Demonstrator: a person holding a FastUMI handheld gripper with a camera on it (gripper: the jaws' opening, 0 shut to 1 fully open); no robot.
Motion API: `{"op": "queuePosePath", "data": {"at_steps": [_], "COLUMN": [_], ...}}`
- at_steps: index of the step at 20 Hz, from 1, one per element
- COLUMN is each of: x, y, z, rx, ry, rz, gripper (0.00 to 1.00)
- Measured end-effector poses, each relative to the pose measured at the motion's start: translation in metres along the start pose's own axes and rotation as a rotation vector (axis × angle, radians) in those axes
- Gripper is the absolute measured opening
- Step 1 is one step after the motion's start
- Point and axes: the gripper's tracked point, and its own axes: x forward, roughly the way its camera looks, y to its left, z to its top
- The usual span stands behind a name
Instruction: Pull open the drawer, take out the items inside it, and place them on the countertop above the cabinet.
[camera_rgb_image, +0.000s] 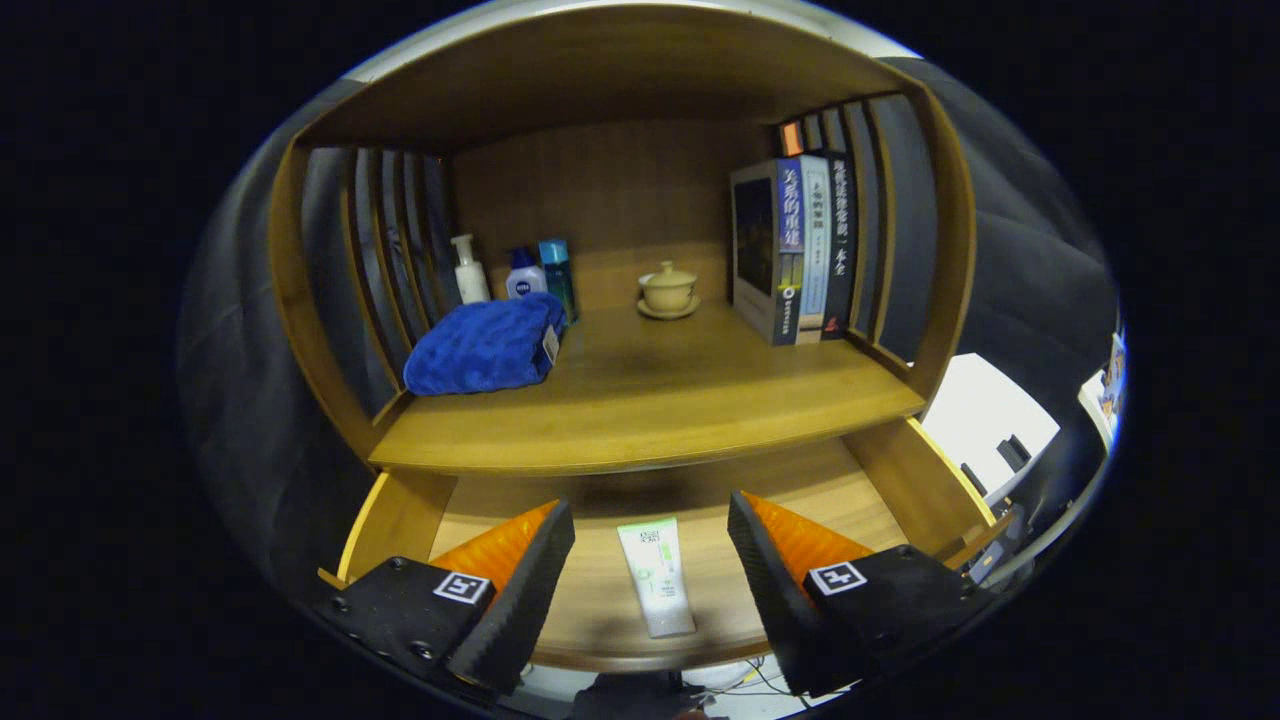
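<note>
Overhead, gripper (650, 585) spread above tube (656, 578).

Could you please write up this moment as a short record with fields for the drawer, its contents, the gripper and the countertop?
drawer: drawer pulled open below the countertop
contents: one white tube lying flat on the drawer floor
gripper: gripper open, fingers either side of the tube, not touching it
countertop: countertop holds blue towel, three bottles, lidded cup on saucer, upright books
task state: tube not yet lifted
</note>
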Motion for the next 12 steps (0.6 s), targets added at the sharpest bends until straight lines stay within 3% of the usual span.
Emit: {"op": "queuePosePath", "data": {"at_steps": [3,7,12], "x": [0.027,0.051,0.067], "y": [0.008,0.023,0.019], "z": [-0.020,-0.057,-0.091], "rx": [-0.101,-0.113,-0.159], "ry": [0.145,0.337,0.517], "rz": [0.008,0.050,0.019], "gripper": [1.00,1.00,0.99]}}
